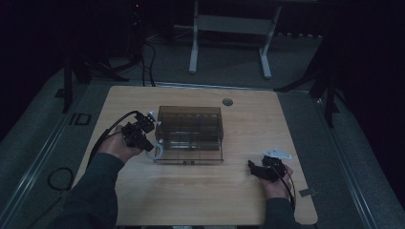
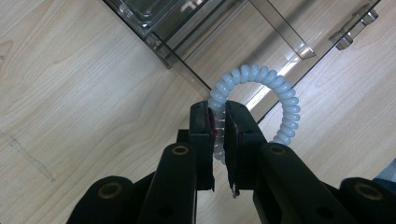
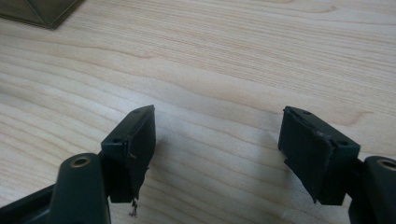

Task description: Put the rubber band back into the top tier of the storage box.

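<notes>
A white spiral hair tie [image 2: 261, 88] hangs in a ring, pinched between the jaws of my left gripper [image 2: 217, 116], which is shut on it. In the high view the left gripper [image 1: 154, 148] sits at the front left corner of a smoky clear plastic drawer box [image 1: 190, 133], with the hair tie [image 1: 157, 151] pale beside the box's edge. The box's open drawer and dividers [image 2: 275, 32] lie just beyond the tie. My right gripper [image 3: 219, 140] stands open over bare wood, nothing between its jaws. It rests at the table's front right [image 1: 253, 168].
The wooden table [image 1: 200, 195] has a round grommet [image 1: 227, 102] behind the box. A corner of the box [image 3: 42, 11] shows at the top left of the right gripper view. Dark stands and a desk frame [image 1: 229, 38] lie beyond the table.
</notes>
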Demonstrator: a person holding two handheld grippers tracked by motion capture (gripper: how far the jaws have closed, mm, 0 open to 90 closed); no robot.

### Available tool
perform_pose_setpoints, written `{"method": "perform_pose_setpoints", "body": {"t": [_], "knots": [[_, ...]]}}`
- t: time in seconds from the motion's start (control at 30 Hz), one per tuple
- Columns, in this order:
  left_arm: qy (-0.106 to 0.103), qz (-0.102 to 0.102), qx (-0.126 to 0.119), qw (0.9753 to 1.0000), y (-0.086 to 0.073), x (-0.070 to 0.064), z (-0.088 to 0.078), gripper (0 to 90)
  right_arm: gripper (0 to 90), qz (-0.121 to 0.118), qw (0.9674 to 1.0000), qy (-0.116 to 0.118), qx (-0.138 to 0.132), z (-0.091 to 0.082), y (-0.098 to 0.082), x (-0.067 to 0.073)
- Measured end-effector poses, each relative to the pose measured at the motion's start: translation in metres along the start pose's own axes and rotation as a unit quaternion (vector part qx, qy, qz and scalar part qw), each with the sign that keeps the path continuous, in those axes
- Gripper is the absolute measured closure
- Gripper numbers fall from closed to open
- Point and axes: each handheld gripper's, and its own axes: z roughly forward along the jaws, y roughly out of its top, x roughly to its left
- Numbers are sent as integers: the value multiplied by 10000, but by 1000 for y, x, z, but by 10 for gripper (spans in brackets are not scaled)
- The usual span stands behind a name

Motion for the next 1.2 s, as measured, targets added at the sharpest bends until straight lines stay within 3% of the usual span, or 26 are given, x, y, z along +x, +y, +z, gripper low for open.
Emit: {"method": "perform_pose_setpoints", "body": {"t": [0.87, 1.2], "knots": [[-44, 191, 3, 9998, 21, -13, 7, 819, 273, 0, 10000, 2, 0, 0, 0, 0], [63, 238, 91, 9997, 31, -17, 18, 818, 273, 1, 10000, 2, -1, 0, 0, 0]]}}
